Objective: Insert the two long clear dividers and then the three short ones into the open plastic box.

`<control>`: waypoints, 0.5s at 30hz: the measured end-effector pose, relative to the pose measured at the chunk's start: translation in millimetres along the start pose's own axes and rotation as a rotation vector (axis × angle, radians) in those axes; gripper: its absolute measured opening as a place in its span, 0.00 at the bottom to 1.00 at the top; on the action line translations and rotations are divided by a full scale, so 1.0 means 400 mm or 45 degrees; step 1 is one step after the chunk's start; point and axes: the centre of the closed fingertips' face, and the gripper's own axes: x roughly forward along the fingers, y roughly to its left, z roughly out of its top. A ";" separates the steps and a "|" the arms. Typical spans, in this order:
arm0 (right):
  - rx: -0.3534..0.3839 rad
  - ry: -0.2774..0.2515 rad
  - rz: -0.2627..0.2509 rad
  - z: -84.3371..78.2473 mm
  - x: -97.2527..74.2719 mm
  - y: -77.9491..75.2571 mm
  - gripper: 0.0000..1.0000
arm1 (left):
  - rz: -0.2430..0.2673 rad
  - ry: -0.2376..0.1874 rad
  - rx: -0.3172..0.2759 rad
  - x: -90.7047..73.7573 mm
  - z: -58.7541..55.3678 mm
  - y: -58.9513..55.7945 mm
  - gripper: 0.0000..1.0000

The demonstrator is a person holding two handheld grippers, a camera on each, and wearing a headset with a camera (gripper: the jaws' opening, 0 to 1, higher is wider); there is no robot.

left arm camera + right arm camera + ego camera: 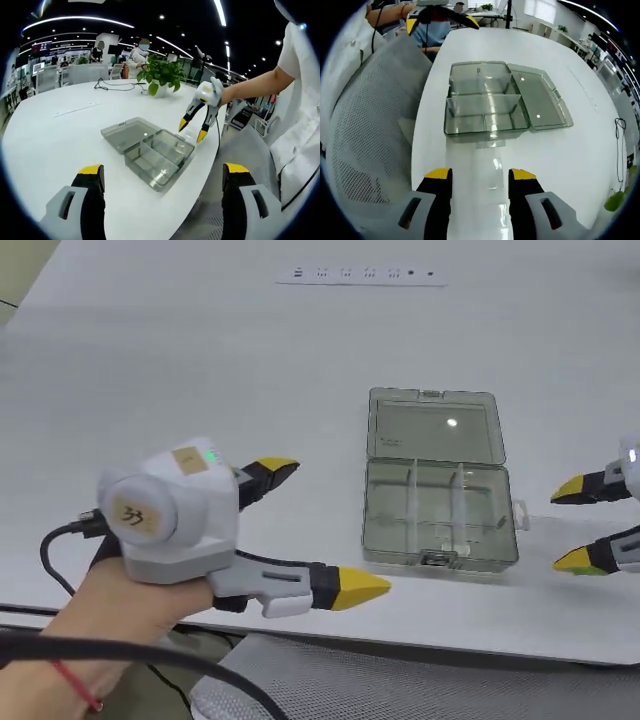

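Observation:
The open clear plastic box [440,502] lies on the white table, lid [434,427] folded back away from me. Two clear dividers [410,495] stand upright in its base, also visible as the dividers [485,96] in the right gripper view. Loose clear divider pieces [492,167] lie flat on the table beside the box, just ahead of my right gripper [480,175], which is open with nothing in it. A clear piece [521,515] shows by the box's right side. My left gripper [320,530] hovers open and holding nothing, left of the box [155,150]. The right gripper [572,525] is at the right edge.
The white table [200,370] stretches wide around the box. A power strip [360,275] lies at its far edge. A grey mesh chair [375,140] stands by the near edge. A potted plant [160,75] and a cable [117,86] sit farther off.

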 end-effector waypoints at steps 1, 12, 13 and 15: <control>-0.006 0.016 0.005 -0.007 0.008 -0.001 0.45 | -0.002 0.001 0.000 0.001 -0.001 0.000 1.00; -0.053 0.090 0.042 -0.040 0.041 -0.016 0.43 | -0.005 0.003 0.000 0.004 0.000 0.003 1.00; -0.064 0.095 0.044 -0.040 0.040 -0.015 0.42 | -0.004 0.004 0.001 0.004 0.000 0.003 1.00; -0.082 0.111 0.047 -0.041 0.041 -0.012 0.42 | -0.003 0.004 0.003 0.004 0.000 0.004 1.00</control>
